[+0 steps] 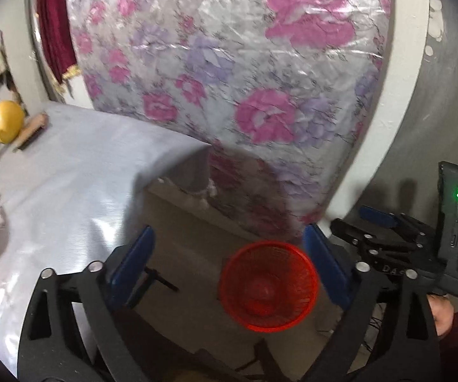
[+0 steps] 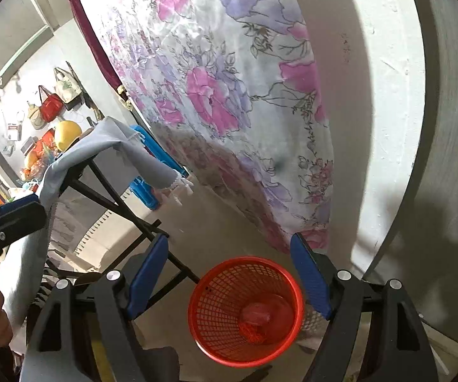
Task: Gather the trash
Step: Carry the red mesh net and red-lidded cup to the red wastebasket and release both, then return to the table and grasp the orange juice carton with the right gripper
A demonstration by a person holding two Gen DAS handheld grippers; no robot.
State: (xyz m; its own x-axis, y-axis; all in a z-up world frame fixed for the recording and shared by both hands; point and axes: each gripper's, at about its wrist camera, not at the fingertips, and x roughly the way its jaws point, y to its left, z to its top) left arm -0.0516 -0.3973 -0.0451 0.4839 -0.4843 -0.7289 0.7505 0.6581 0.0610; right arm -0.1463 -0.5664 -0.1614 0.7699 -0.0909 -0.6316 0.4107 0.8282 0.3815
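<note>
Both pairs of tongs are spread wide and hold nothing. The right tongs [image 2: 229, 277] hang over the red mesh bin [image 2: 245, 310], which stands on the floor with a crumpled red piece [image 2: 256, 316] at its bottom. The left tongs [image 1: 229, 267] frame the same bin [image 1: 268, 286] from higher up, beside the table [image 1: 70, 191] edge and its grey cloth. Open floor [image 2: 216, 232] lies between the table's black legs [image 2: 127, 213] and the floral mattress [image 2: 229, 95] leaning on the wall behind.
</note>
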